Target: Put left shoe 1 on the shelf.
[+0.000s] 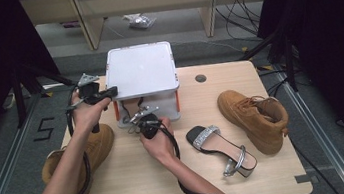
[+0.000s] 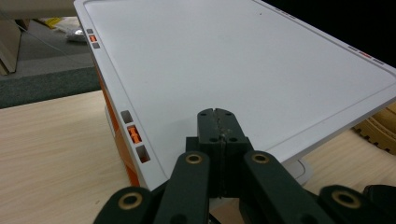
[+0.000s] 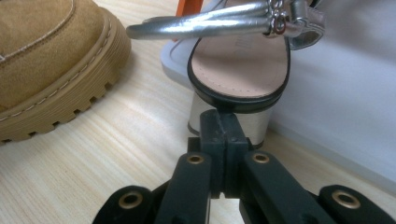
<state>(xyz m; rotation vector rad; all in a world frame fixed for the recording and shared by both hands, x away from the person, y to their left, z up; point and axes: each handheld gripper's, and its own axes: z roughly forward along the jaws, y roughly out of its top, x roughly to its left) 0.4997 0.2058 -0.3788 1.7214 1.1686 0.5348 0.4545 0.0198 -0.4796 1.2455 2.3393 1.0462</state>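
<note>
Left tongs point(image 2: 217, 122) closed empty over smooth white lid point(image 2: 233, 70), right tongs point(image 3: 223, 125) closed empty at sandal's block heel point(image 3: 233, 122)

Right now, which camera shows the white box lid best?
The high view: the whole white lid shows from above, all four edges. The left gripper view has it close but cropped, behind the left gripper. The right gripper view looks beneath it.
</note>
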